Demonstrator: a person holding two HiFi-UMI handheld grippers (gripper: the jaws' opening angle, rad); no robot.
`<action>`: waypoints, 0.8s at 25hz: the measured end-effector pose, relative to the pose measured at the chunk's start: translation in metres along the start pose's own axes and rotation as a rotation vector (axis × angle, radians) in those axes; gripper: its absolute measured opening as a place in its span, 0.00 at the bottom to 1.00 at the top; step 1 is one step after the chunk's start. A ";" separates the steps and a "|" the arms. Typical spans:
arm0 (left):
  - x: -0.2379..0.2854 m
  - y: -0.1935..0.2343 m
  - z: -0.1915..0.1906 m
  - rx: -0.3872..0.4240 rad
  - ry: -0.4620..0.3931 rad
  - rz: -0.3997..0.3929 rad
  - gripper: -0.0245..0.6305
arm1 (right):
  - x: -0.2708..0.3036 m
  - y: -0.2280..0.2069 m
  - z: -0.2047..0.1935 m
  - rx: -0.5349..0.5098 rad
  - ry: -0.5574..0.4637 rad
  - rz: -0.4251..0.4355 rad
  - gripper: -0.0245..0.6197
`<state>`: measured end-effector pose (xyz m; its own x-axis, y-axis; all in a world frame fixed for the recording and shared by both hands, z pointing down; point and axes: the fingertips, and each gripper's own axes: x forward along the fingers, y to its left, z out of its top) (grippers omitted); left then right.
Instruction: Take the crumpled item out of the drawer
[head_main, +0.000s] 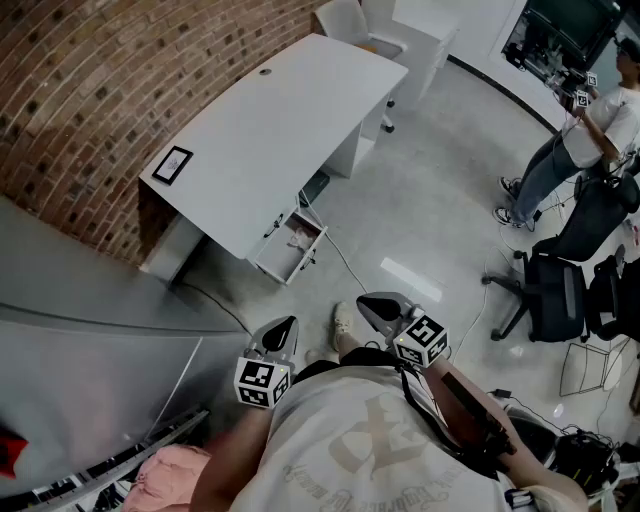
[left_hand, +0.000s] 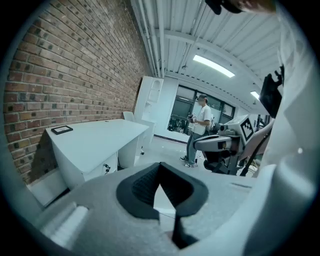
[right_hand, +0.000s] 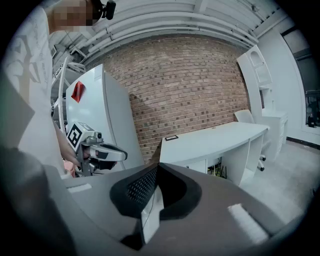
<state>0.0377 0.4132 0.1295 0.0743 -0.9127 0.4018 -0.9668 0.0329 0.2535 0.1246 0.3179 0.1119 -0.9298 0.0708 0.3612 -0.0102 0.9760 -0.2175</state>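
Gripped in our hands, the left gripper (head_main: 283, 330) and the right gripper (head_main: 376, 306) both have their jaws together with nothing between them. We see the crumpled item (head_main: 300, 238) as a pale, rumpled wad lying in the open drawer (head_main: 275, 266), well apart from both grippers and ahead of them. That drawer hangs under the white desk (head_main: 270, 130), which stands against the brick wall (head_main: 90, 90).
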 end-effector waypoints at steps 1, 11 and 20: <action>0.000 -0.002 0.000 0.000 -0.001 -0.003 0.04 | -0.002 0.000 0.000 0.001 0.000 -0.004 0.05; -0.008 -0.008 -0.006 0.004 0.002 -0.019 0.04 | -0.011 0.001 -0.007 0.012 -0.002 -0.062 0.05; -0.015 -0.001 -0.007 0.004 -0.006 -0.001 0.04 | -0.004 -0.001 -0.002 0.008 -0.018 -0.063 0.05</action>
<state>0.0387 0.4296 0.1292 0.0738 -0.9150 0.3966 -0.9676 0.0305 0.2505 0.1292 0.3174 0.1124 -0.9335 0.0051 0.3584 -0.0724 0.9766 -0.2023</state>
